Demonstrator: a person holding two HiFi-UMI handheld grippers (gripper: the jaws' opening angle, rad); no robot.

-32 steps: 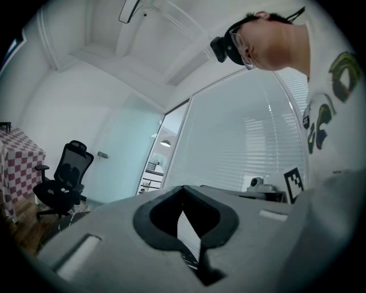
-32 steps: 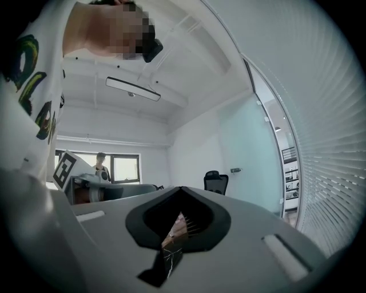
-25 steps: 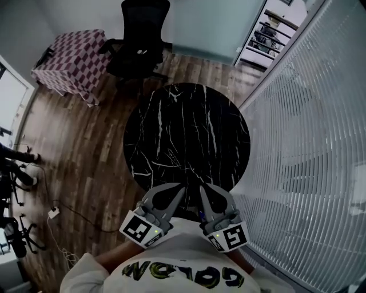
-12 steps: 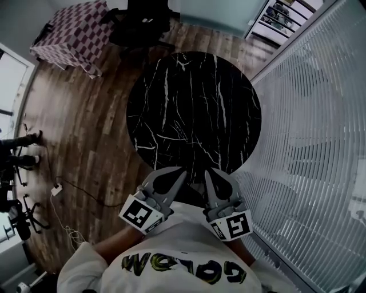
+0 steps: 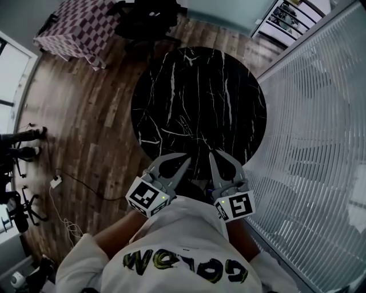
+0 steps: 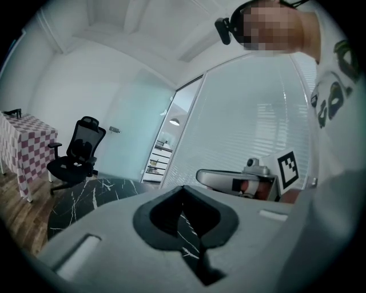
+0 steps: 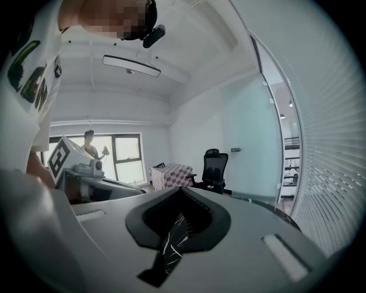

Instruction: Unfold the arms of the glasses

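No glasses show in any view. The round black marble table [image 5: 200,109] carries nothing that I can see. My left gripper [image 5: 184,159] and right gripper [image 5: 213,155] hang side by side in front of the person's chest, with their tips over the table's near edge. Both are shut with nothing between the jaws. In the left gripper view the grey jaws [image 6: 183,189] meet at a thin slit, the dark tabletop [image 6: 86,194] lies beyond them, and the right gripper [image 6: 229,178] shows alongside. The right gripper view shows its own jaws [image 7: 182,191] closed the same way.
A black office chair [image 5: 151,17] stands beyond the table, and a checkered-cloth table [image 5: 74,28] is at the far left. White slatted blinds [image 5: 309,143] run along the right. A cable [image 5: 74,183] trails on the wooden floor at left. Another person [image 7: 90,143] stands by a far window.
Both grippers have sunk together and their tips now reach over the table's near edge. The head view has shifted, so the table sits higher in it. The jaws stayed shut.
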